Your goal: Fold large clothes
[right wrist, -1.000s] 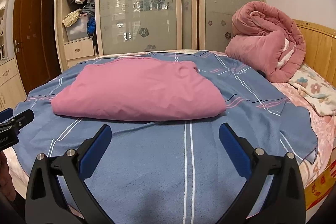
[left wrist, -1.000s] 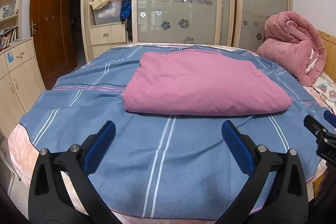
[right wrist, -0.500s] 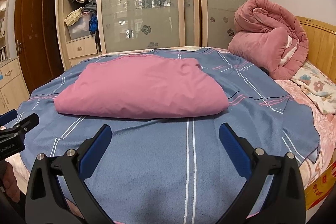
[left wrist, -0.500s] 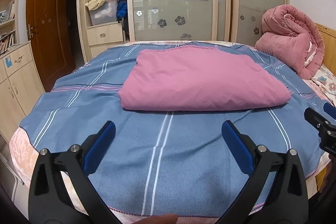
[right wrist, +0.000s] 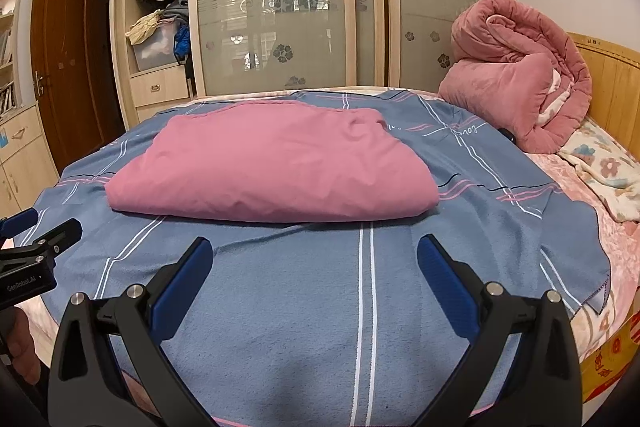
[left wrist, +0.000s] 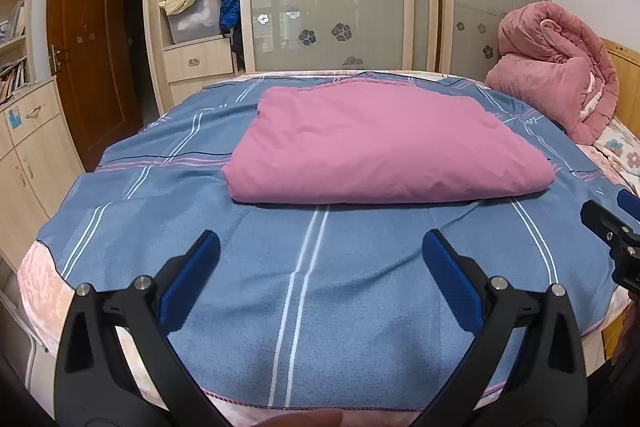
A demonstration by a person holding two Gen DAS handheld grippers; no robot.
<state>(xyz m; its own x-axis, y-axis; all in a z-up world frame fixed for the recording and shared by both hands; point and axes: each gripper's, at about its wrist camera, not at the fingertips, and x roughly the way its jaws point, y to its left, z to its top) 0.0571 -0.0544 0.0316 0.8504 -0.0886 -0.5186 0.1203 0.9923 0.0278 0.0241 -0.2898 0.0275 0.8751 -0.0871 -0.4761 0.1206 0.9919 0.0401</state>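
Pink cloth point(left wrist: 384, 143): lay folded into a thick rectangle on the blue striped sheet point(left wrist: 312, 267), mid-bed, with its near folded edge facing both cameras.
Left gripper point(left wrist: 320, 255): was held with its tongs wide apart and nothing between them, above the sheet and short of the cloth.
Right gripper point(right wrist: 314, 255): was likewise spread and empty, above the sheet just before the cloth's near edge.
Step in hand: the fold was judged done or nearly so, with both grippers off the cloth.
Next move: if one more fold was wanted, both near corners would have to be pinched together and carried over evenly; otherwise the cloth could be left as it lay.
Writing: "GenRobot.AI" was read on the left gripper's body in the right wrist view; cursive lettering was seen on the sheet near the pink quilt point(right wrist: 516, 75), too small to be read.
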